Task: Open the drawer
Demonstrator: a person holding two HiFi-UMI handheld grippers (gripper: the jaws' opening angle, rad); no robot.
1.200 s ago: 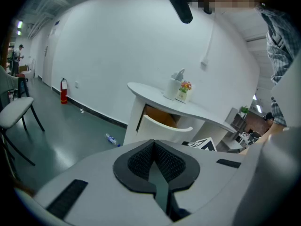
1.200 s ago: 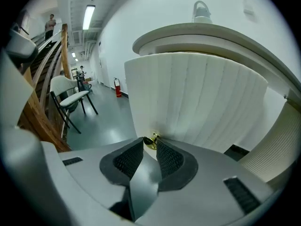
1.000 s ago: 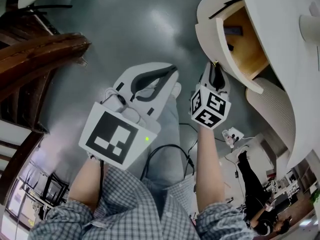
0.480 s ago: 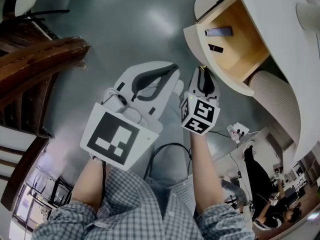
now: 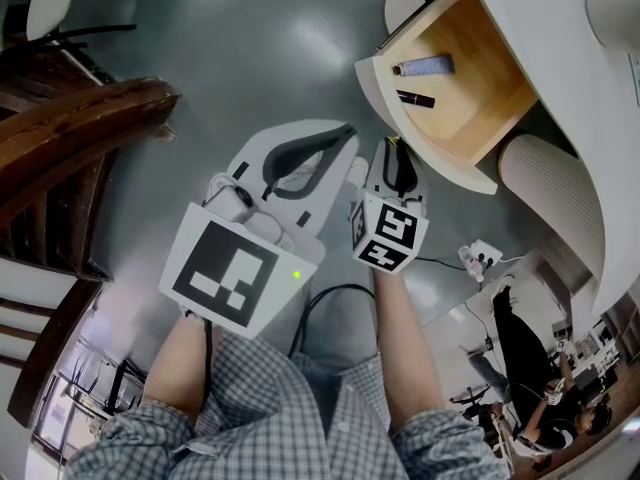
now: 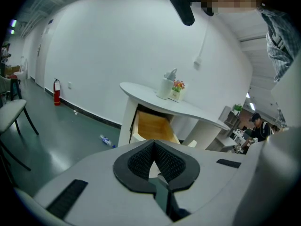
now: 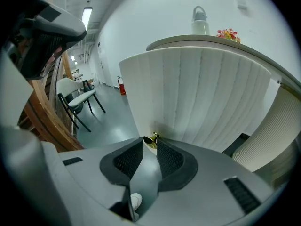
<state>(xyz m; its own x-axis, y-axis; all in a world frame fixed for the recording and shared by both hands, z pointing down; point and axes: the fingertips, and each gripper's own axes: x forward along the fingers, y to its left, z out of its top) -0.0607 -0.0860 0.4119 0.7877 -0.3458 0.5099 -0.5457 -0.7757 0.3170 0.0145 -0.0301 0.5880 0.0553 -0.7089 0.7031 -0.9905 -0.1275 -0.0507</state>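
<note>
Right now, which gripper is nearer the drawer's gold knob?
Right. The right gripper grips the gold knob between its jaw tips; the left gripper hangs beside it, clear of the drawer, holding nothing.

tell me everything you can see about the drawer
The drawer stands pulled well out of the white desk. Its front is a curved white panel with vertical ribs, and the inside looks like pale wood. A small gold knob on the front sits between the jaws of the right claw, which close on it. On the drawer's floor lie a pale tube and a small dark stick-like item, apart from each other.
</note>
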